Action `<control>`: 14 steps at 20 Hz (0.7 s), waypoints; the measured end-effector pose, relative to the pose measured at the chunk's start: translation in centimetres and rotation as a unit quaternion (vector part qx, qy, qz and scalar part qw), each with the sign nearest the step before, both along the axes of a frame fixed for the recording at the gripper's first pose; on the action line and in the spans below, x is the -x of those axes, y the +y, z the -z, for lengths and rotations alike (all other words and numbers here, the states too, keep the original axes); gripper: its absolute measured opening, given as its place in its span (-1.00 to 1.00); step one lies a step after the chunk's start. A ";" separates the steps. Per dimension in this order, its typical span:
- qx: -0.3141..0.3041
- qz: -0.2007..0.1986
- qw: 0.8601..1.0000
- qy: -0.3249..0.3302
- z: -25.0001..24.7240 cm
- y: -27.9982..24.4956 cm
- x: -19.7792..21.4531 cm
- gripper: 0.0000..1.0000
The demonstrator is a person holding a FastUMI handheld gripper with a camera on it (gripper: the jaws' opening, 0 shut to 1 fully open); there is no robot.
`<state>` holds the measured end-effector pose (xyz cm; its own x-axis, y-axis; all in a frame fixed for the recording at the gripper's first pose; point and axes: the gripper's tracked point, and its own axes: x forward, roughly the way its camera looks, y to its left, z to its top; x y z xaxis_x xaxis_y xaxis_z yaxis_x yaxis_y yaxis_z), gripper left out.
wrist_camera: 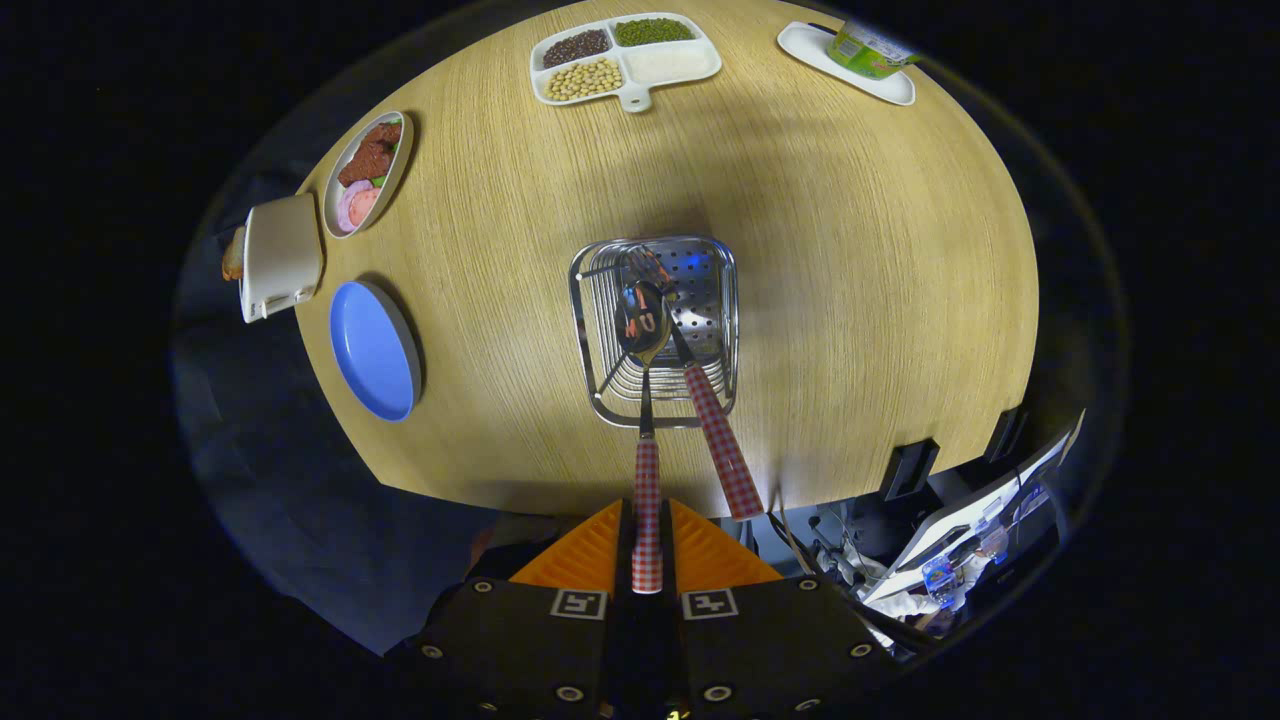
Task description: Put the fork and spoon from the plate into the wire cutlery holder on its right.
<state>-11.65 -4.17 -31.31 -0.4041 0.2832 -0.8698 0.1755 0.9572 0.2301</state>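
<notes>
Gripper view looks down on a round wooden tabletop (820,300). Just ahead of the fingers stands the wire cutlery holder (600,300), a square metal basket with a perforated wall. Inside it leans the fork (712,425), its checked handle sticking out over the near rim, tines down in the basket. The spoon (645,400) has its bowl inside the holder too, beside the fork, while its checked handle runs back toward the camera. The claw (647,545) is clenched on that spoon handle, both fingers pressing its end from either side.

Well to the left of the holder lies the blue plate (372,348), bare. Beyond it sit a white toaster (280,255) and an oval dish (367,172) with meat and sliced food. At the far side rests a divided tray (625,60) with beans in three compartments and a pale filling in the fourth. To its right a green cup (868,50) lies on a small white tray (850,68).
</notes>
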 end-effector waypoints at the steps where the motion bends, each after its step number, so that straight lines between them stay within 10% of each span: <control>1: -0.002 0.005 1.000 -0.006 -0.2 0.0 -0.4 -0.74; 14: -0.029 0.115 0.981 -0.152 -3.9 0.4 -5.6 -0.73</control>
<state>-6.08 -3.78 -27.40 -0.0476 0.3890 -0.9200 0.3003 0.8840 0.3583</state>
